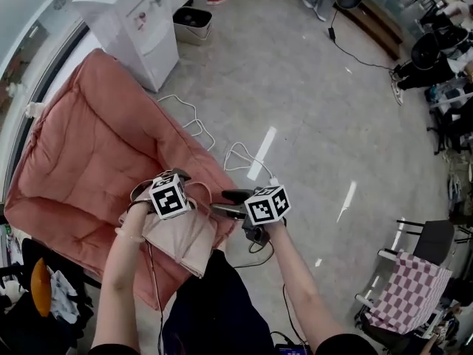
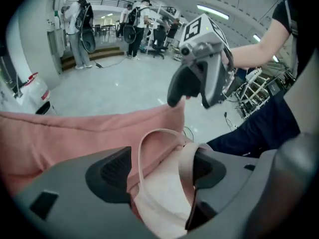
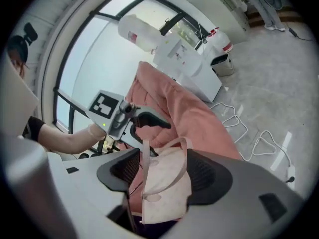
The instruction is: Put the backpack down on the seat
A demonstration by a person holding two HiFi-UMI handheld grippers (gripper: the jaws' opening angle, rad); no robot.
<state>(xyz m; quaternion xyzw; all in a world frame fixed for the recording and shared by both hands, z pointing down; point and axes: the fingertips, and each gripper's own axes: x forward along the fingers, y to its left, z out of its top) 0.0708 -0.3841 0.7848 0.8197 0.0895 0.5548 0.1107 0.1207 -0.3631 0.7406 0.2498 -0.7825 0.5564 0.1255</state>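
A pale beige backpack (image 1: 181, 235) lies on the near edge of the pink quilted seat (image 1: 89, 154), just in front of the person's knees. My left gripper (image 1: 177, 192) hovers over its top and stands open; in the left gripper view a thin strap loop (image 2: 142, 151) rises between the left gripper's (image 2: 159, 169) spread jaws, and a wider strap rests against the right-hand pad. My right gripper (image 1: 228, 202) faces it from the right, also open. In the right gripper view the backpack (image 3: 167, 185) and its strap sit loose between the right gripper's (image 3: 162, 171) jaws.
A white water dispenser (image 1: 140, 21) and a bin (image 1: 192, 24) stand beyond the seat. White cable (image 1: 244, 157) loops on the floor to its right. A checkered chair (image 1: 410, 283) is at the lower right. People (image 2: 82, 24) stand far off.
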